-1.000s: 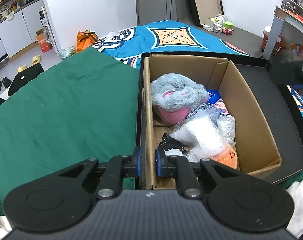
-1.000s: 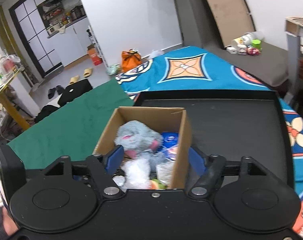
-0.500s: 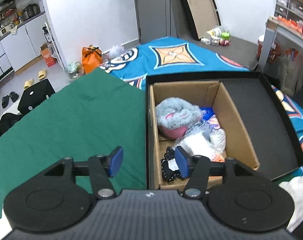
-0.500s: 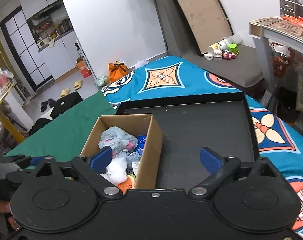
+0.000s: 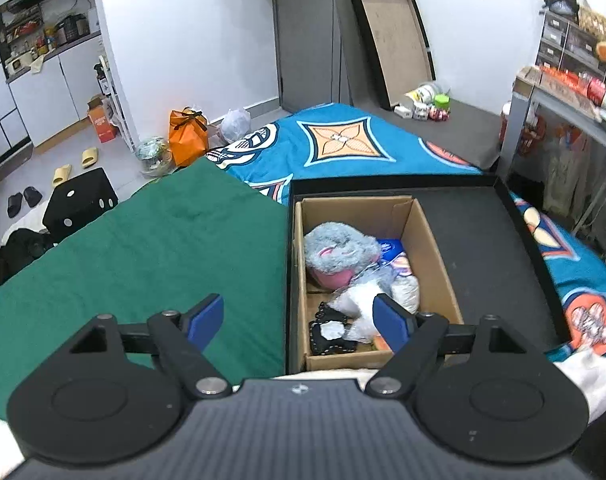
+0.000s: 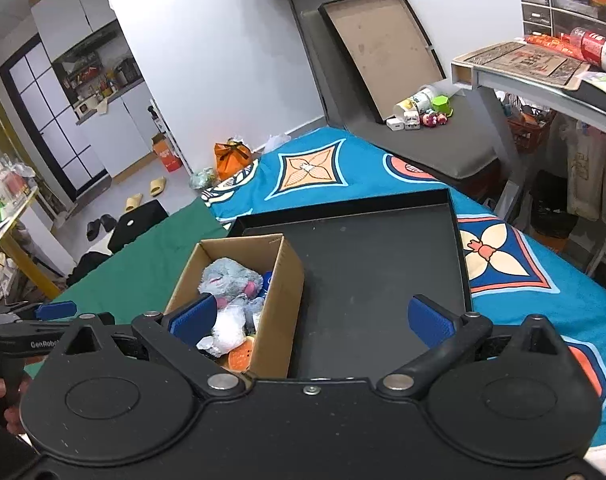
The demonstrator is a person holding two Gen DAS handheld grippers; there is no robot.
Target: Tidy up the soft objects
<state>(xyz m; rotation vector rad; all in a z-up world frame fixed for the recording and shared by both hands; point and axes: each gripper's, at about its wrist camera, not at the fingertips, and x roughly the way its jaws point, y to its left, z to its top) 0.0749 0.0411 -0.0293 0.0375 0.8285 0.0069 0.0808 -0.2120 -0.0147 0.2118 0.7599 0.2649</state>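
**Both tools empty above the filled box**

Left wrist view: the left tool (image 5: 297,318) stands wide, its jaws just having opened with nothing between them. The cardboard box (image 5: 437,254) sits in the black tray (image 5: 499,248), holding a grey plush toy (image 5: 339,242) and a white plastic bag (image 5: 357,302).

Right wrist view: the right tool (image 6: 311,316) has just spread fully, empty. Best lift clear before seeking anything left outside the box.
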